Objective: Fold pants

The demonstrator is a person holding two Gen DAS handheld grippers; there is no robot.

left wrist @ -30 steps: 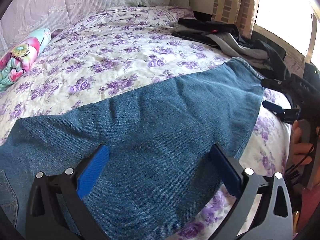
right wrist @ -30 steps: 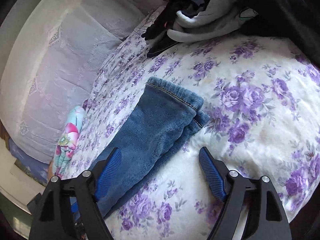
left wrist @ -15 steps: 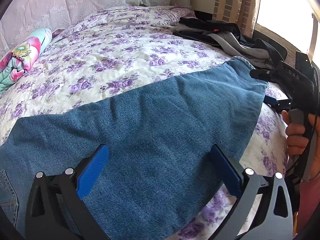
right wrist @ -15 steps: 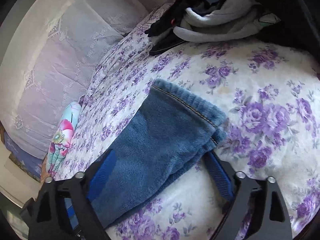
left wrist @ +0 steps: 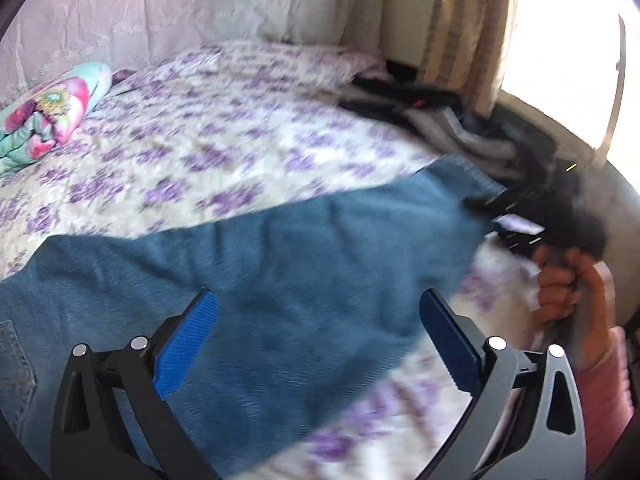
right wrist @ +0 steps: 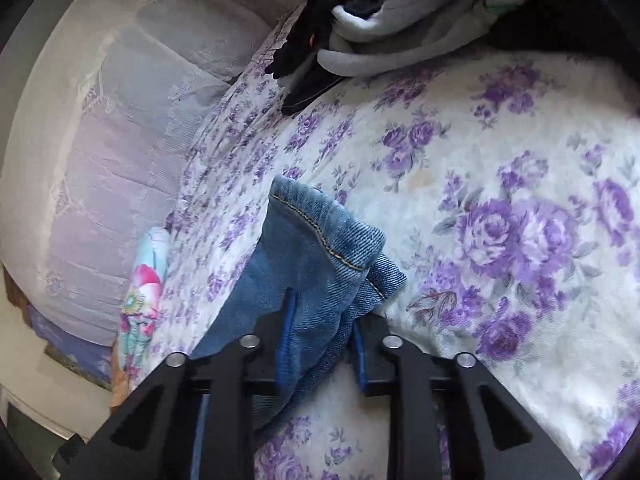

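Blue denim all over this one: the jeans [left wrist: 304,280] are spread flat across the bed [left wrist: 208,132], which has a white cover with purple flowers, and they run from about 8 o'clock in the left wrist view up to the leg hem at 3 o'clock. The right gripper [right wrist: 320,332] has just been closing its jaws and now they're clenched on the bunched hem end of the jeans [right wrist: 316,256], denim squeezed between the two blue pads [right wrist: 287,320]. In the left wrist view you can see that same right gripper [left wrist: 516,216] out at 3 o'clock on the hem, a bit blurry, with the person's hand [left wrist: 568,288] wrapped around its handle and a pink sleeve [left wrist: 608,376] below it. The left gripper [left wrist: 316,336] hangs over the middle of the jeans with its jaws wide apart, nothing pinched in them. A pile of dark and grey clothes [right wrist: 392,20] sits at 12 o'clock in the right wrist view, well apart from the hem. A rolled floral blanket [left wrist: 48,112] lies at 10 o'clock in the left view, near the pale lace cushions [left wrist: 168,12].
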